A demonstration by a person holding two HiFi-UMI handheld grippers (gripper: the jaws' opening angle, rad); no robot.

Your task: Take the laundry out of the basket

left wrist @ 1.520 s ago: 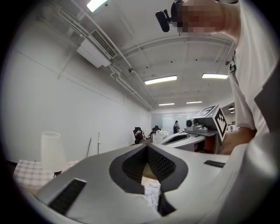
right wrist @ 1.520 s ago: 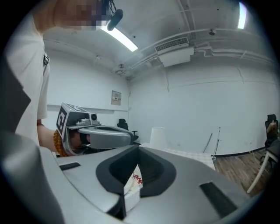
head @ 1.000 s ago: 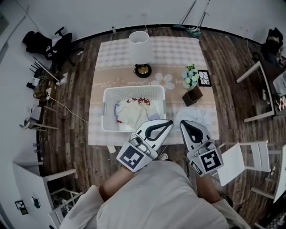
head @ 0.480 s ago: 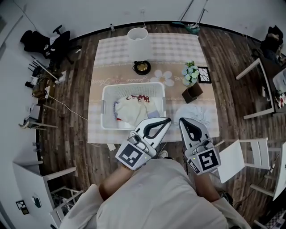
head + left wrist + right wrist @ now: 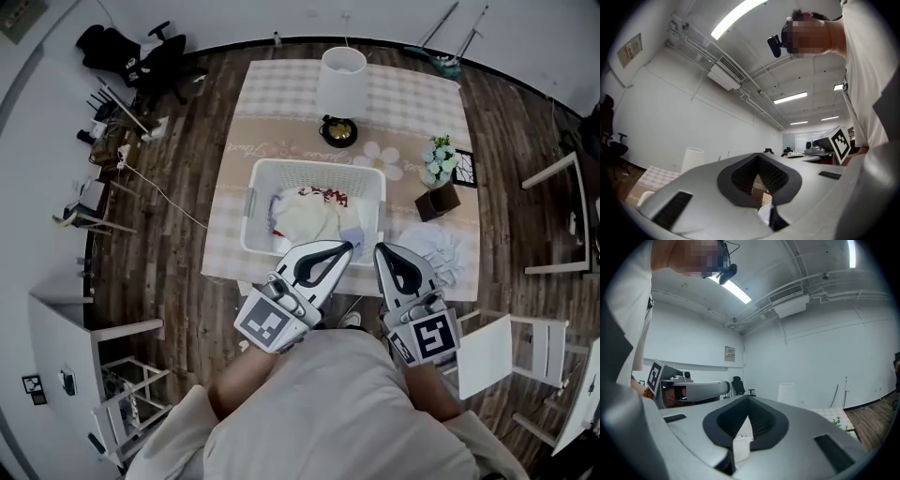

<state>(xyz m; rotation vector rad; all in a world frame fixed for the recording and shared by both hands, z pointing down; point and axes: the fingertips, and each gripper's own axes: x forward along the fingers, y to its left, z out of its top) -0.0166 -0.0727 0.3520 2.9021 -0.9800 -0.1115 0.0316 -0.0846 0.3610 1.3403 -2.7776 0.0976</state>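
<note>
Left gripper [image 5: 349,247] and right gripper [image 5: 380,248], each with jaws closed together and empty, near the white plastic laundry basket [image 5: 314,166]; script on the beige tablecloth band [image 5: 246,150] illegible.

The head view looks steeply down on the table [image 5: 281,84]; both gripper views face level; all share the lamp [image 5: 340,80].

Basket [image 5: 319,167]: on the counter [image 5: 272,94], laundry [image 5: 305,220] inside.
Lamp [image 5: 340,80]: behind the basket.
Plant [image 5: 436,159]: right of the basket.

Basket [image 5: 251,212] top open; lamp [image 5: 340,80] beyond it, flower vase [image 5: 438,161], box [image 5: 438,201] right.
</note>
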